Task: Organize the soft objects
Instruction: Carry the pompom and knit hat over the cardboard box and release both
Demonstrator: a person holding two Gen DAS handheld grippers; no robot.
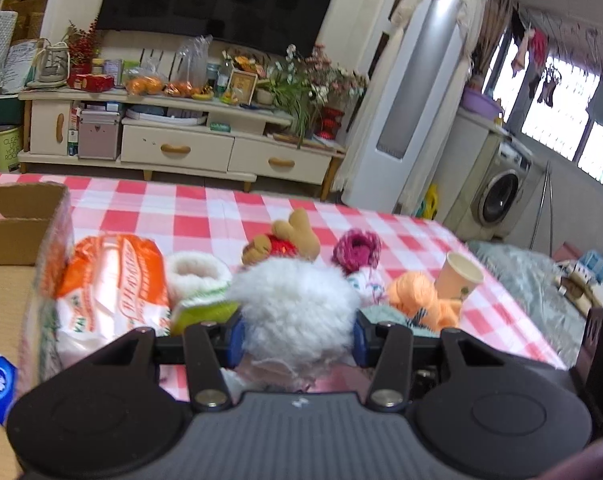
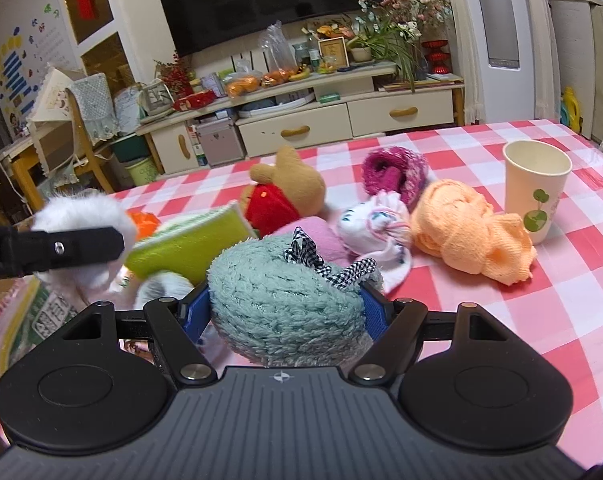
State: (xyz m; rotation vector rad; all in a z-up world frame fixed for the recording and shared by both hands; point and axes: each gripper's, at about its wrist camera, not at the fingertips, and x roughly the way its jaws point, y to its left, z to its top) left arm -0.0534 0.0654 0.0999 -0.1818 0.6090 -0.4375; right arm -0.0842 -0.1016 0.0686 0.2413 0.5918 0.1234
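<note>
My left gripper (image 1: 297,338) is shut on a white fluffy soft item (image 1: 295,308), held above the checked table; it also shows in the right wrist view (image 2: 81,216). My right gripper (image 2: 287,312) is shut on a teal fluffy slipper (image 2: 285,304) with a checked bow. On the table lie a brown plush bear in red (image 2: 289,192), a magenta knit item (image 2: 395,174), an orange knit cloth (image 2: 469,232), a small white patterned sock bundle (image 2: 377,220) and a green-and-white slipper (image 2: 197,240).
A cardboard box (image 1: 25,216) stands at the left with an orange-white tissue pack (image 1: 113,284) beside it. A paper cup (image 2: 537,188) stands at the right. The table edge (image 1: 521,320) drops off on the right.
</note>
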